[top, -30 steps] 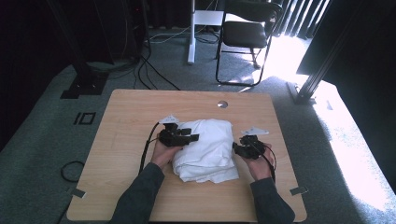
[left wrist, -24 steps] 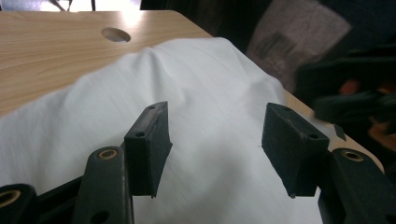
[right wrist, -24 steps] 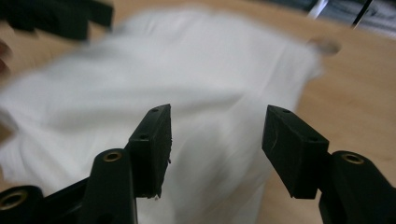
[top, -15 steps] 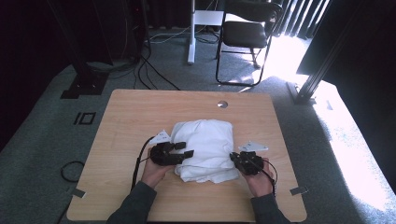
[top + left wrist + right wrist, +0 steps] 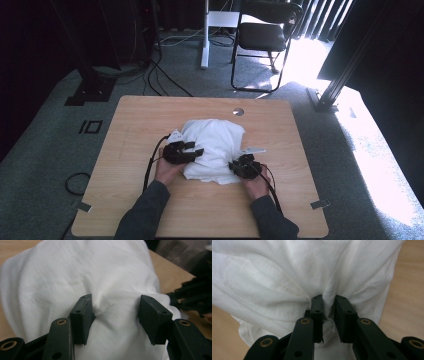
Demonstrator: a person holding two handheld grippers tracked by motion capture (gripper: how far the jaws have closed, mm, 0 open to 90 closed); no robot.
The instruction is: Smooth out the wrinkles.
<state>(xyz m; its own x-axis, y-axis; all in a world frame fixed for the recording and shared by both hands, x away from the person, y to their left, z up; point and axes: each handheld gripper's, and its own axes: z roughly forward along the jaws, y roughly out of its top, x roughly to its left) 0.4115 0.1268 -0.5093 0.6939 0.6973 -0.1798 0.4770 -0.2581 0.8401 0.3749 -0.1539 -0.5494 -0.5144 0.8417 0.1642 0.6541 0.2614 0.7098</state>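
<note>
- Since the frame half a second ago, both hands sit a little farther up the table (image 5: pixel 150 120), and the white garment (image 5: pixel 212 150) is bunched into a taller, narrower heap.
- The left claw (image 5: pixel 115 315) stands moderately wide, its jaws having just eased closer; both pads dent the top of the cloth, with a raised fold between them that is not pinched.
- The right claw (image 5: pixel 329 312) is narrow, its jaws having just opened slightly; a gathered fold of the garment's hemmed edge is clamped between the pads.
- The garment lies crumpled at the table's middle, between the 2 claws; its long axis runs from the person's side toward the far edge.
</note>
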